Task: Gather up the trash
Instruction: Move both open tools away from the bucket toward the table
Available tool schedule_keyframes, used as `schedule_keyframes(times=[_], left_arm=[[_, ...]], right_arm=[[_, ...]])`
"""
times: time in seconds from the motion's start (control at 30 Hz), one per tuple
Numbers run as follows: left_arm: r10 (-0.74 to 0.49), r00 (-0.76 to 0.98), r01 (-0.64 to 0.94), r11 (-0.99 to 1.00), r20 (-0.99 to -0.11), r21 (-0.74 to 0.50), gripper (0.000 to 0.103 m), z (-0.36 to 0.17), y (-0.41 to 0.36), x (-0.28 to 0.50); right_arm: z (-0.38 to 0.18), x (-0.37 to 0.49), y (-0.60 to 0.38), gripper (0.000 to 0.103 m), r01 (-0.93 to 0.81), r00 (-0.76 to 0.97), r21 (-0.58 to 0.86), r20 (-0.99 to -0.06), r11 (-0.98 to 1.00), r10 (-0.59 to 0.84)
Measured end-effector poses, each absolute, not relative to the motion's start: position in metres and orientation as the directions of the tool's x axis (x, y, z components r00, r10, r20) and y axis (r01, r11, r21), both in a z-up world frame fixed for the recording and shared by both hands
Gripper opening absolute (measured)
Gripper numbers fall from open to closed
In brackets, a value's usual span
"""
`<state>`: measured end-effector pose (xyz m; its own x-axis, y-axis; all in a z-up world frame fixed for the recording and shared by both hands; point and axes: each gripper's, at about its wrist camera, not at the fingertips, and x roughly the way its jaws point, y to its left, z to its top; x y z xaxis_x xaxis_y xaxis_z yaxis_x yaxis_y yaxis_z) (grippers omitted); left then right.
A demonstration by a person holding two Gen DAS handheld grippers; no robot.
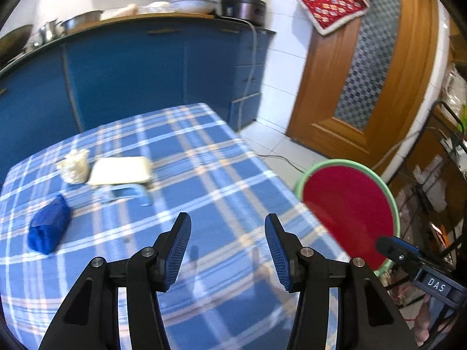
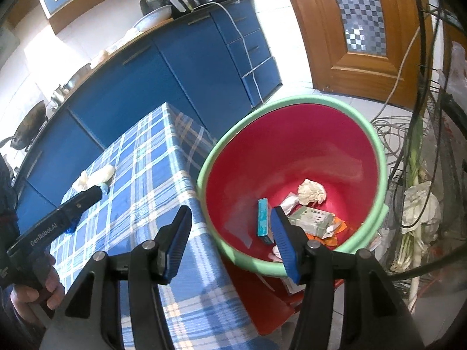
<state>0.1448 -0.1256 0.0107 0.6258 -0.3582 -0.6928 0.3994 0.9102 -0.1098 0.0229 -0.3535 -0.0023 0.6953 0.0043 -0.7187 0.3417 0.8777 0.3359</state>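
While your left gripper hangs over the checked tablecloth at the bottom centre of the left wrist view, its blue pads stand apart with nothing between them, and only cloth shows in the gap. Beyond it, toward the left of the frame, lie a blue wad, a crumpled white paper and a pale flat packet; blur makes a light blue piece just below the packet hard to identify. At the right edge, the table corner cuts off part of the green-rimmed red basin, so you cannot see its contents from here. Your right gripper sits at the bottom centre of its own view, jaws likewise apart and empty, straddling the table edge and the basin beside it. Inside the basin lie a teal box, a crumpled white wad, a greenish carton and orange scraps, the right finger hiding part of them. Your hand on the left gripper's handle is cut off at the lower left. The basin's support is mostly hidden.
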Motion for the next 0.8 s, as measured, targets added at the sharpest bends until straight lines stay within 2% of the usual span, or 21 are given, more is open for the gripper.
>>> schedule_keyframes(times=[0.53,0.8], left_arm=[[-0.159,0.689,0.154,0.986,-0.707,-0.071,0.054,0.003,-0.009,0.178],[-0.055,0.681,0.055,0.998,-0.73,-0.024,0.063,-0.012,0.03,0.193]], right_arm=[[0.002,0.056,-0.303,0.062,0.246,0.681,0.292,-0.73,0.924,0.049],[0.008,0.079,-0.273,0.066,0.184,0.676,0.258,-0.734,0.949,0.069]])
